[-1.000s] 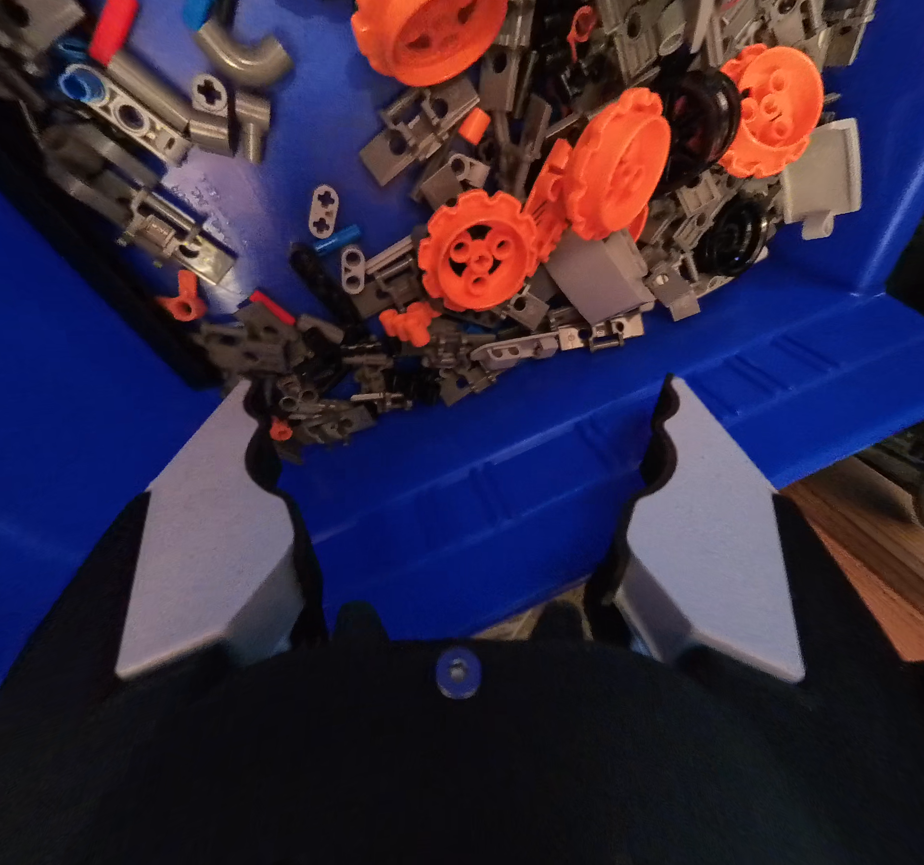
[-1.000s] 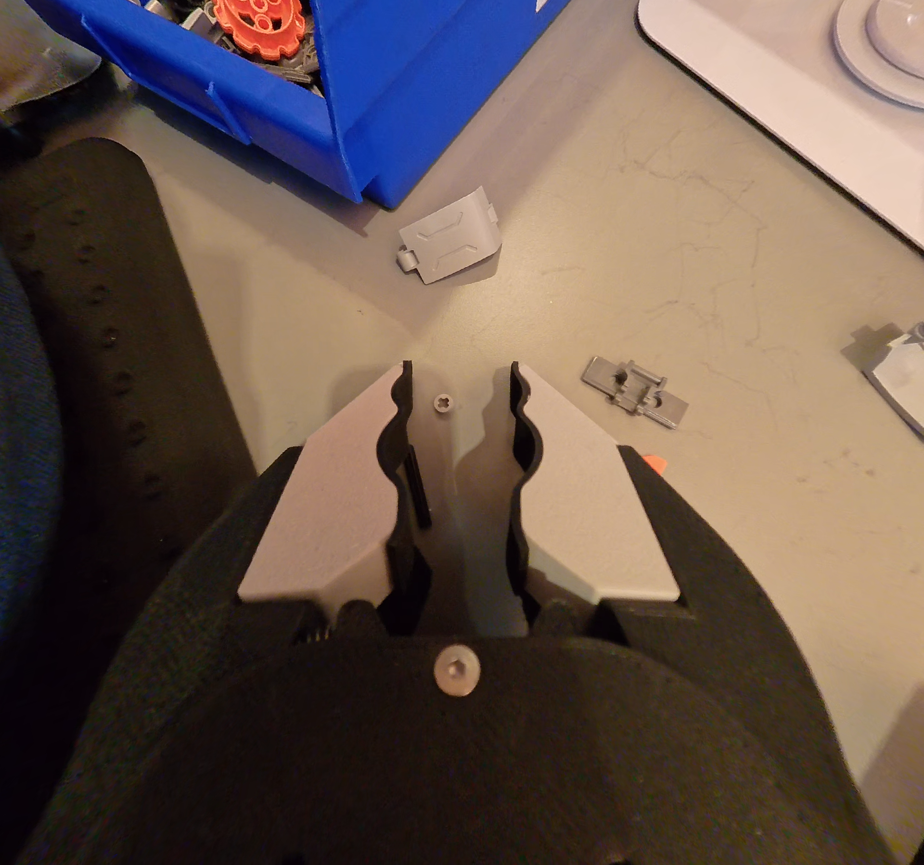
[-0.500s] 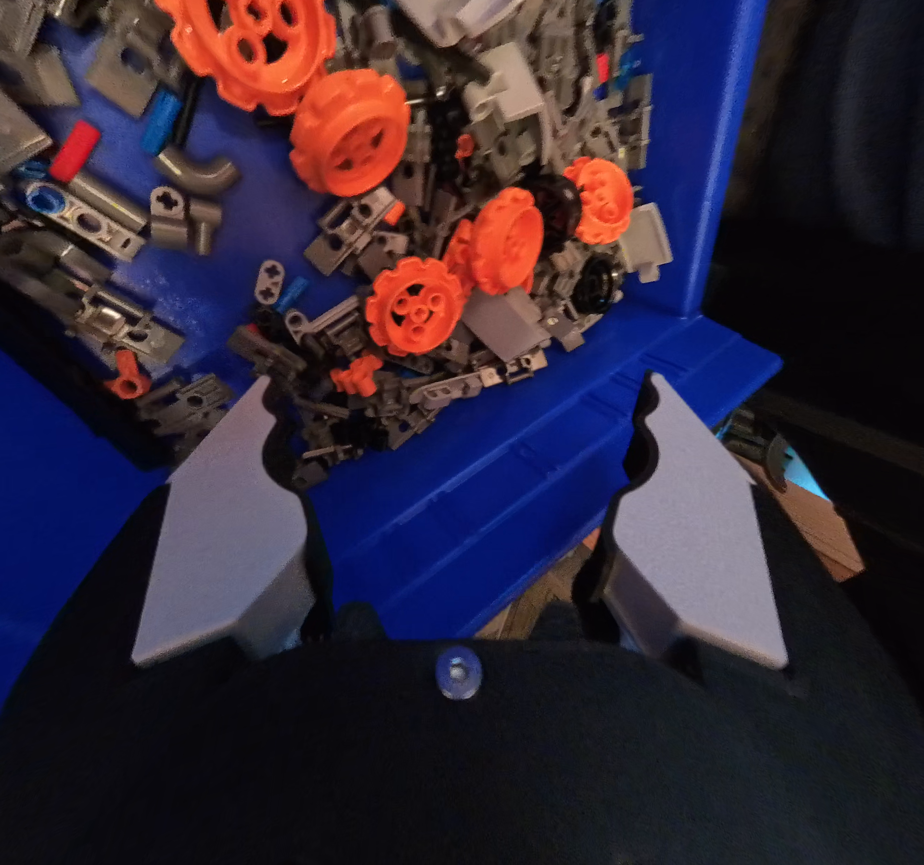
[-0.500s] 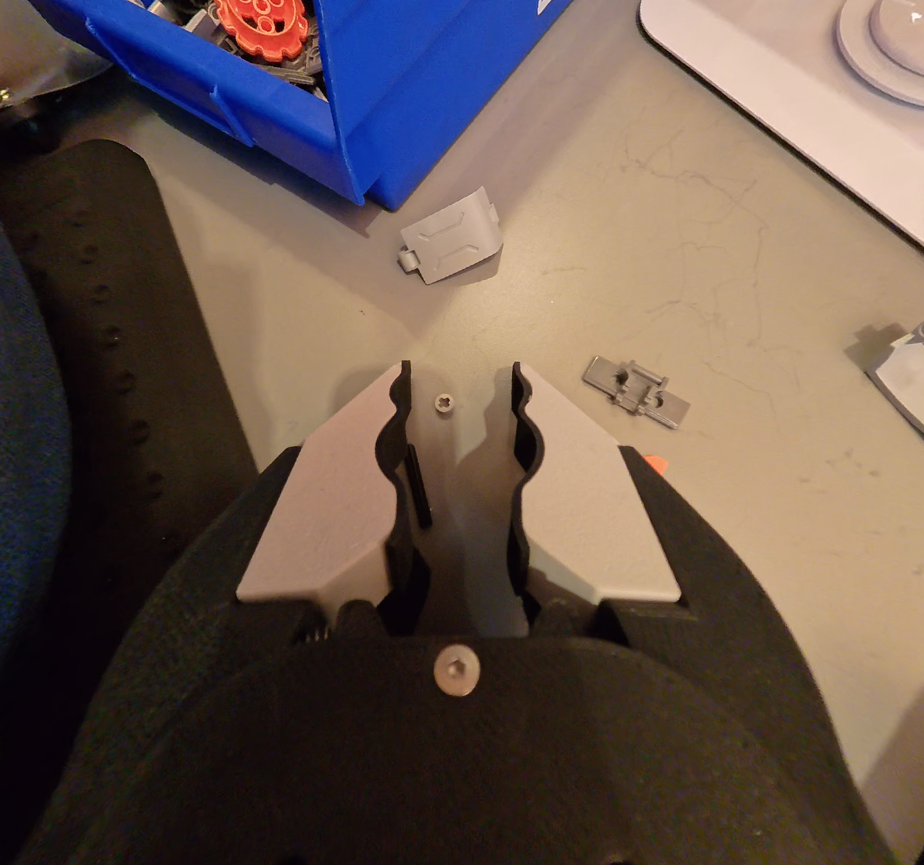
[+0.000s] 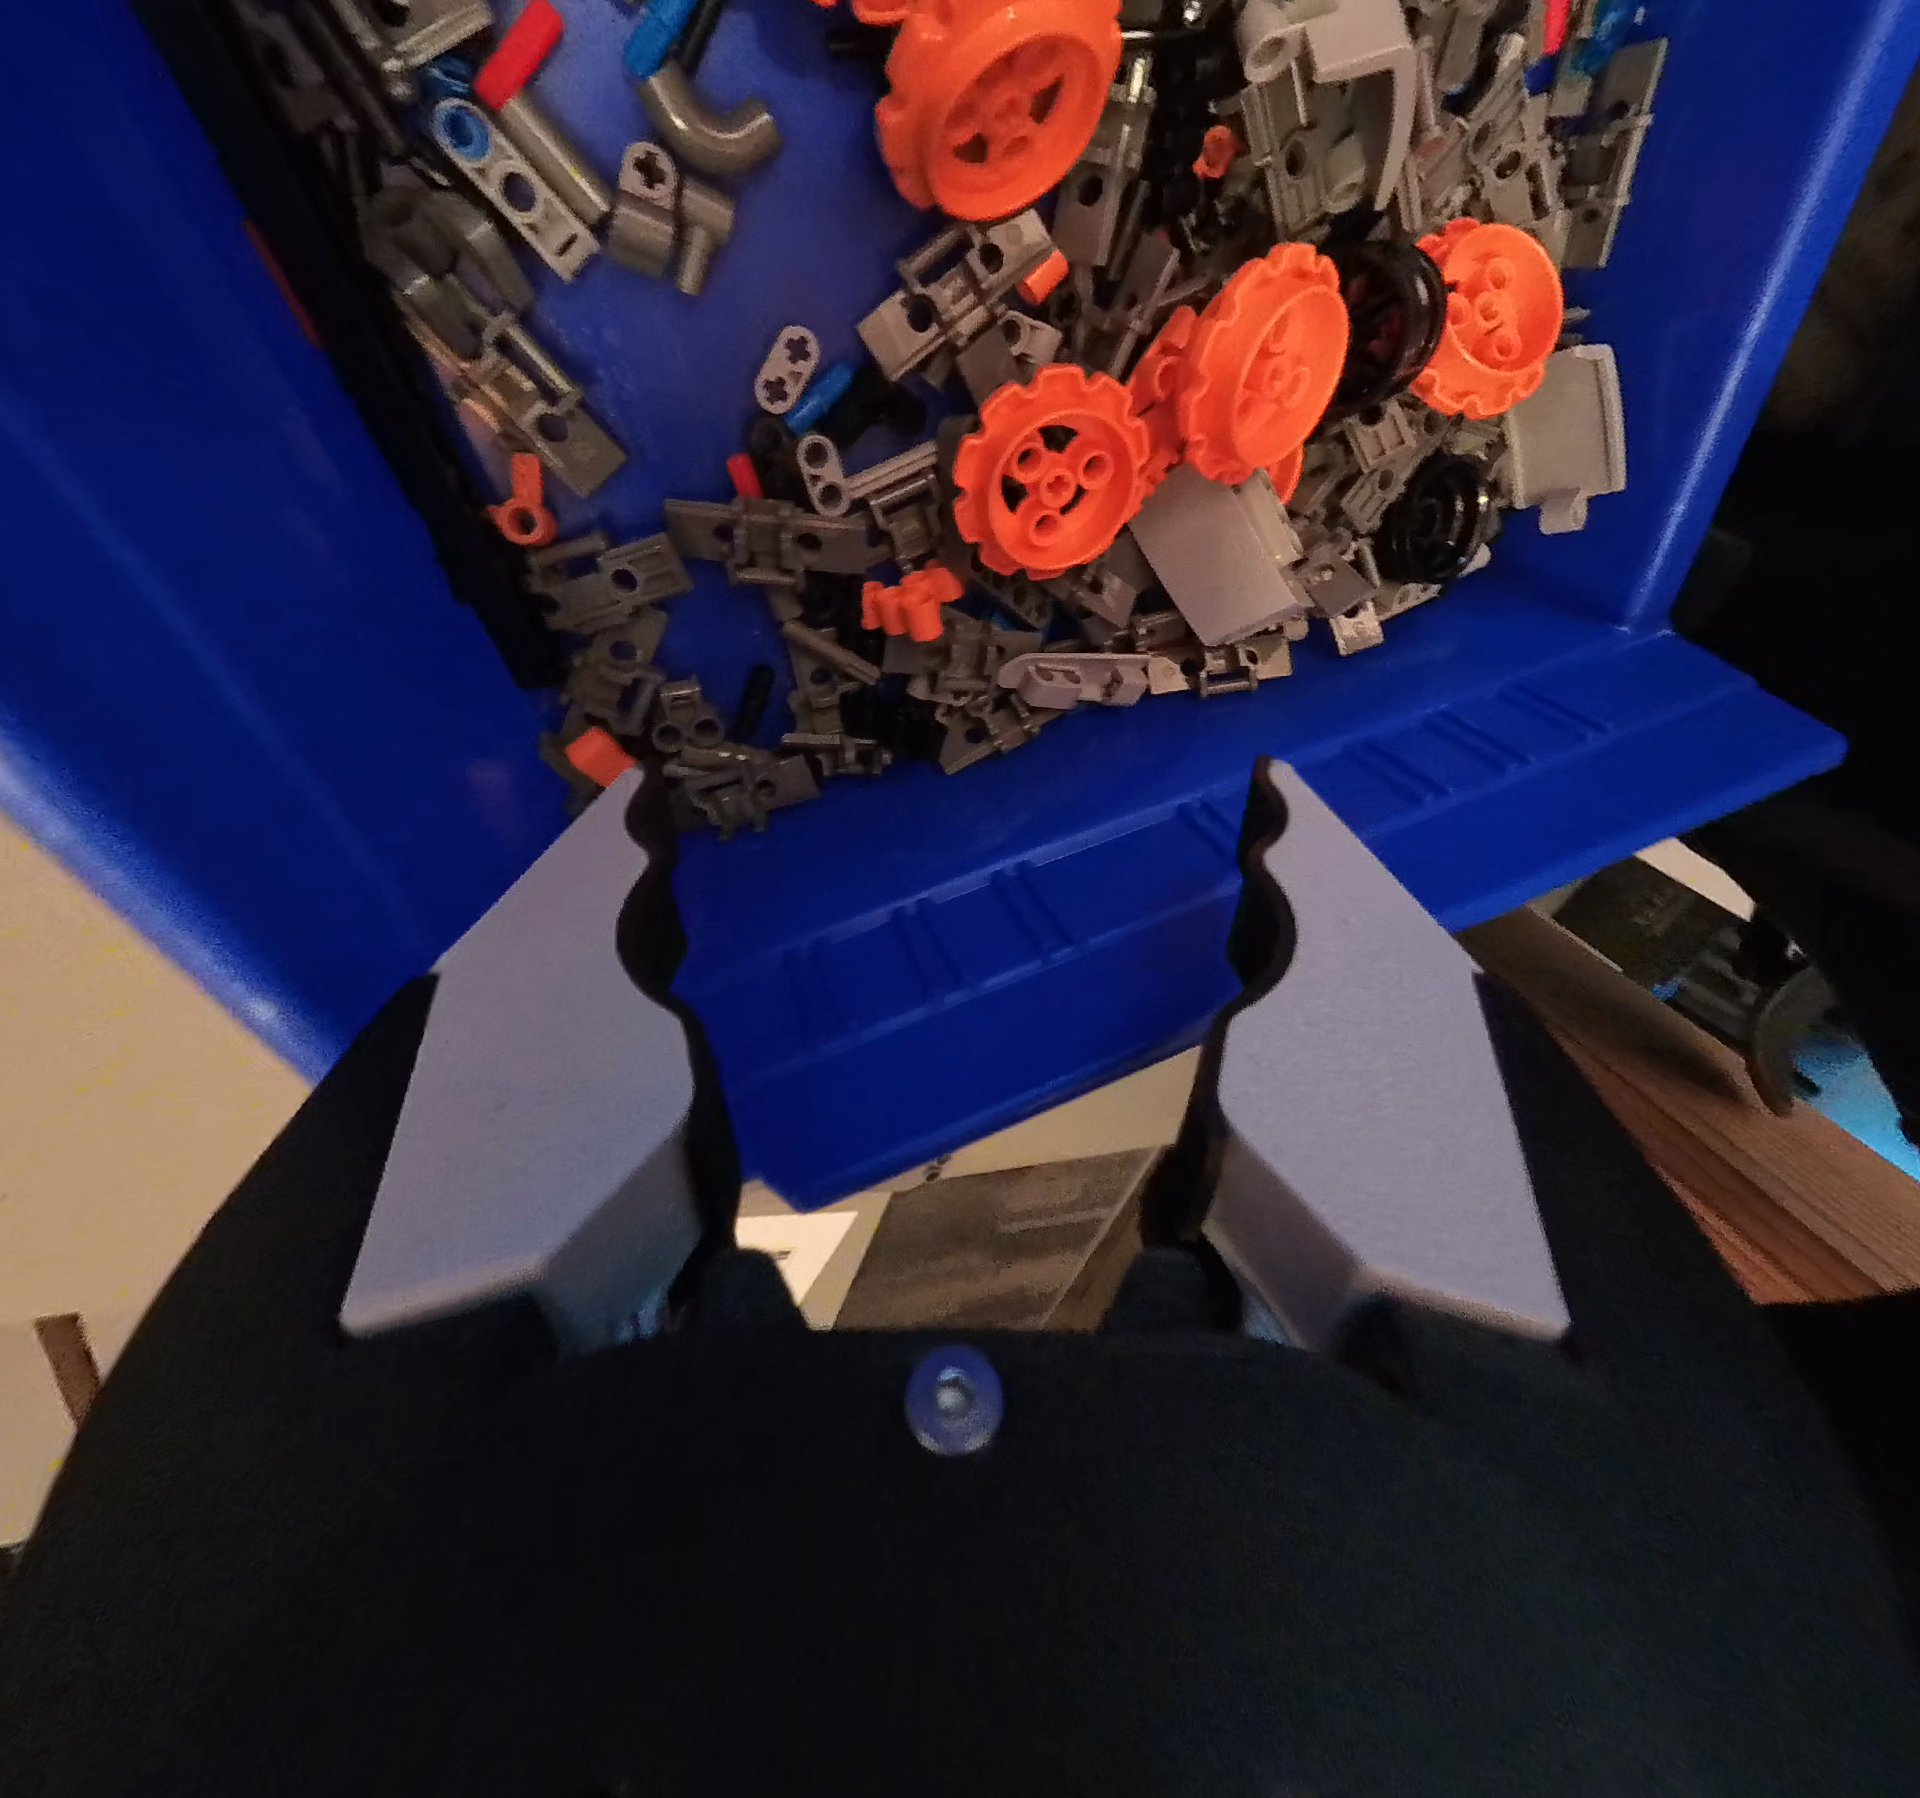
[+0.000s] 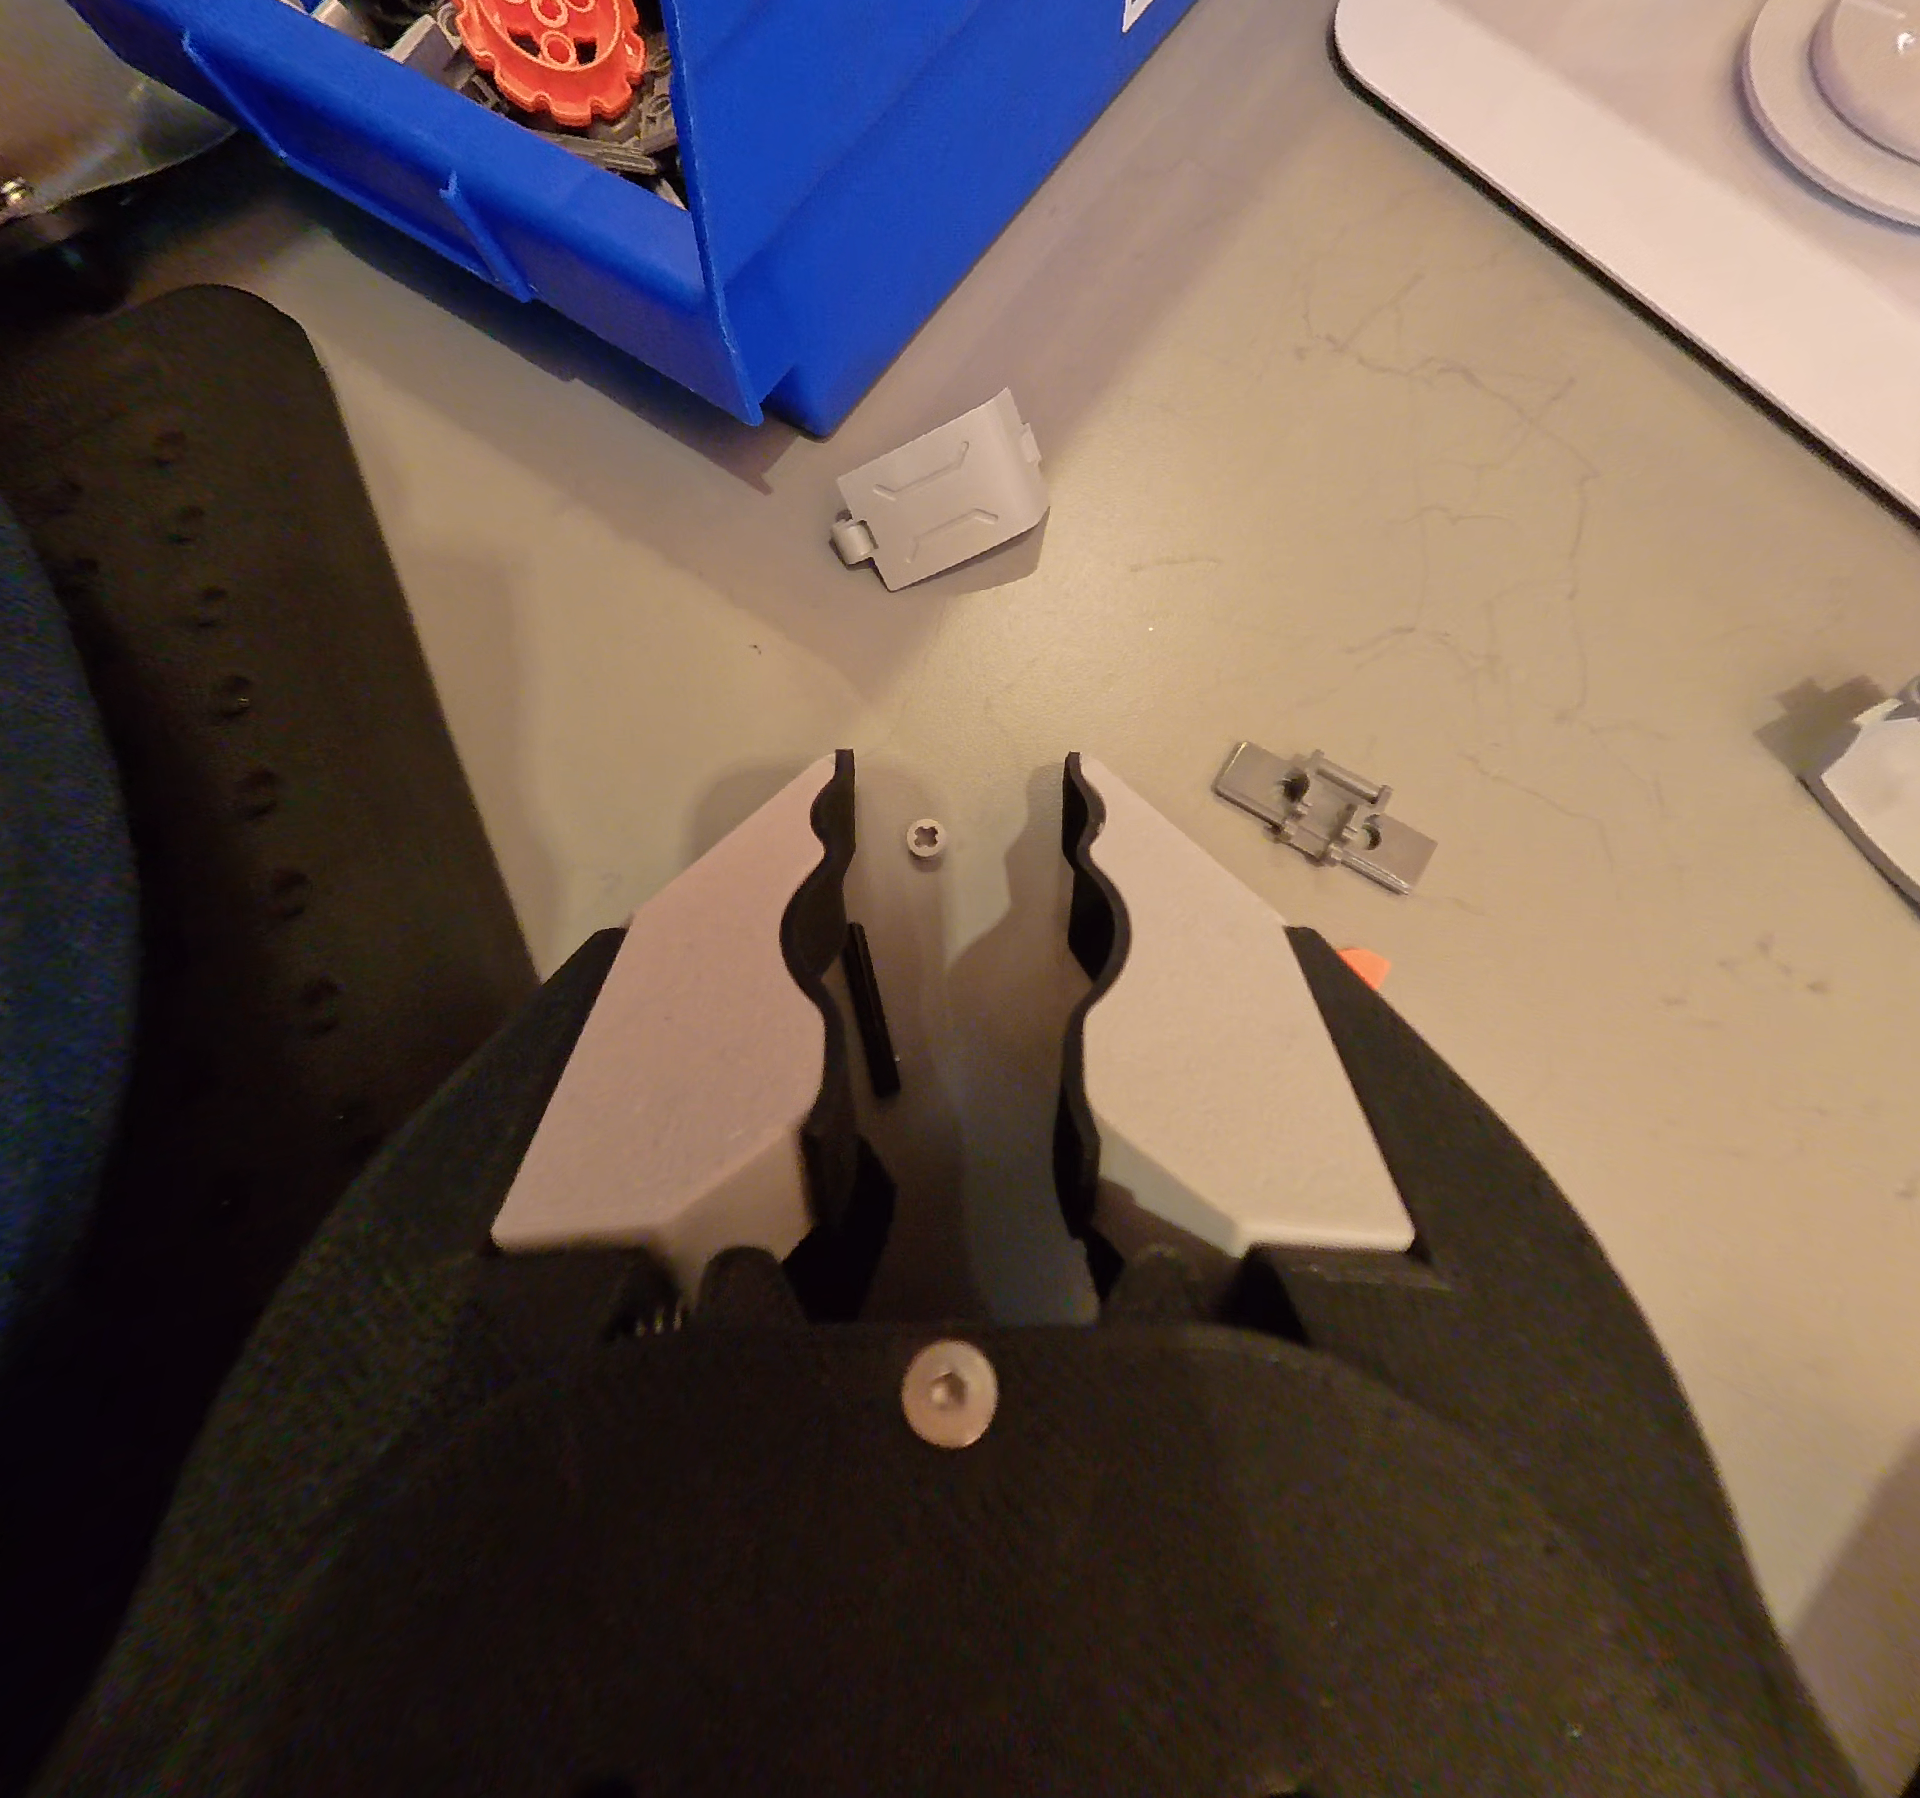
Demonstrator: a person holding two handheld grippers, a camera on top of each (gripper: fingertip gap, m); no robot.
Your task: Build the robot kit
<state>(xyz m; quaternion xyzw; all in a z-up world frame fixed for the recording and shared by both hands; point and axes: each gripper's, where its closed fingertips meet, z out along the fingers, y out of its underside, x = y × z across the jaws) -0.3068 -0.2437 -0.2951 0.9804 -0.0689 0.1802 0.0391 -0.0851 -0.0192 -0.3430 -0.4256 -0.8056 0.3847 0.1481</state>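
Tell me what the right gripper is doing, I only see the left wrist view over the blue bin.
Observer: The right gripper is open and empty above a grey table.
Operator: Anything between its fingers?
Observer: A small grey round piece and a thin black pin lie on the table there.
Operator: Other loose parts?
Observer: A curved grey panel lies by the blue bin's corner; a flat grey link piece lies right of the fingers.
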